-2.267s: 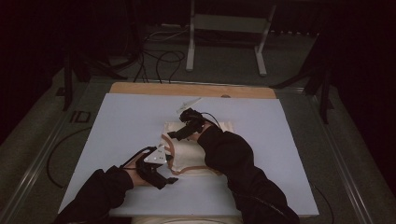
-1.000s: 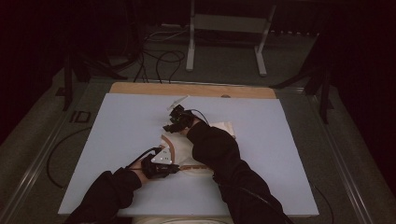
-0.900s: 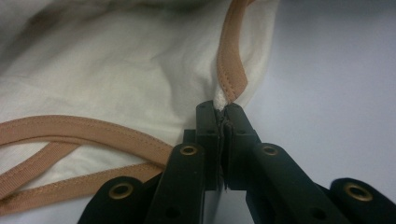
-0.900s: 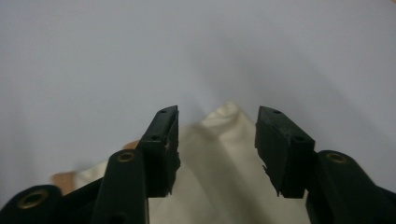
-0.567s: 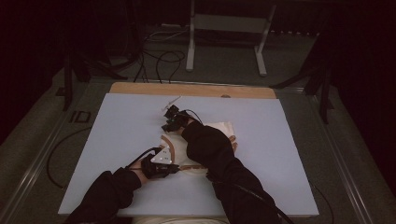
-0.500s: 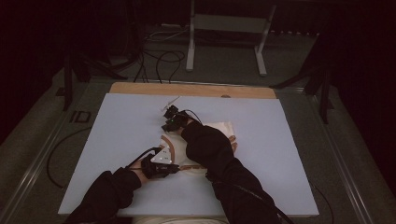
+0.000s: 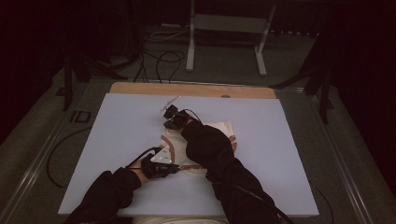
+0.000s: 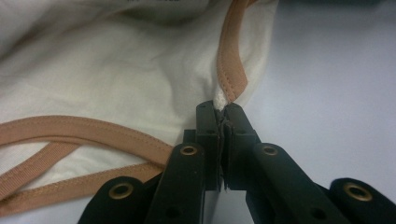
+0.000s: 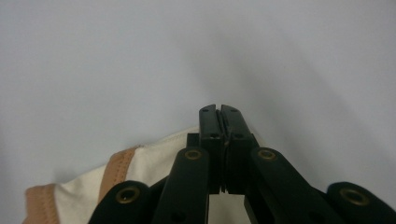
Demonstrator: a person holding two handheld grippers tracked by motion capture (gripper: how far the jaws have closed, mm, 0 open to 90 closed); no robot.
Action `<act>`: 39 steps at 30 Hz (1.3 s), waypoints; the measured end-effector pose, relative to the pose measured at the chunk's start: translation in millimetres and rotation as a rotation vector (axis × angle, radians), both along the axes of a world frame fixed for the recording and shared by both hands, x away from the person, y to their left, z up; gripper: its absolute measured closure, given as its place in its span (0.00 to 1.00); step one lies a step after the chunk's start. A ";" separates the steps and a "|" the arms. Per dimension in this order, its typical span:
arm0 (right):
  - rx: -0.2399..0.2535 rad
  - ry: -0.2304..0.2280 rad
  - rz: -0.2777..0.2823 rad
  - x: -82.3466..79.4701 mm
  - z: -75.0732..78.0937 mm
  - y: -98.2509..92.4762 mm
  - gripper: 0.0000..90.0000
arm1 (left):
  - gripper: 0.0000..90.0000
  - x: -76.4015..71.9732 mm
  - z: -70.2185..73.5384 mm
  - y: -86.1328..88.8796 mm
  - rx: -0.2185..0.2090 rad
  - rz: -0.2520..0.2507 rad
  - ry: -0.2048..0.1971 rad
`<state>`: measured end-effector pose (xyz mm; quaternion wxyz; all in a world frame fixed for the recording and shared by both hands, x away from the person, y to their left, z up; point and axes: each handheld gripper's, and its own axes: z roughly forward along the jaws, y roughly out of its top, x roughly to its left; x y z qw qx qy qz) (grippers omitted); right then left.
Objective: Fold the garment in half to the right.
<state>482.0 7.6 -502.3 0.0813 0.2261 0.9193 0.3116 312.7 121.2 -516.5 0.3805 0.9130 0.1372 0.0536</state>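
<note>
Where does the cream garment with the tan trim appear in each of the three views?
High view: the cream garment lies at the table's centre, partly under the right forearm.
Left gripper view: it covers the upper left; the left gripper pinches its edge.
Right gripper view: it sits at the lower left, below the shut right gripper.
Shared landmark: the tan trim against the pale table sheet.

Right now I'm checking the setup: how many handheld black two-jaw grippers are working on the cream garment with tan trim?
2. The left gripper is at the cream garment with tan trim's near edge, shut on it; the right gripper is at its far edge, jaws just closed.
</note>
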 end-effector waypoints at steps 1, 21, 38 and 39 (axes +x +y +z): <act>0.011 0.002 -0.001 -1.5 4.3 -1.8 0.99 | 0.97 -0.1 1.0 0.3 -0.001 -0.003 -0.005; 0.069 -0.066 0.002 -10.4 39.3 -27.4 1.00 | 0.97 -3.0 13.3 -0.2 0.005 -0.026 -0.040; 0.112 -0.108 -0.032 -16.3 62.7 -56.2 1.00 | 0.97 -3.9 37.0 -12.2 0.038 -0.077 -0.084; 0.117 -0.110 -0.041 -17.5 64.9 -60.8 1.00 | 0.97 -3.6 40.6 -14.8 0.046 -0.086 -0.093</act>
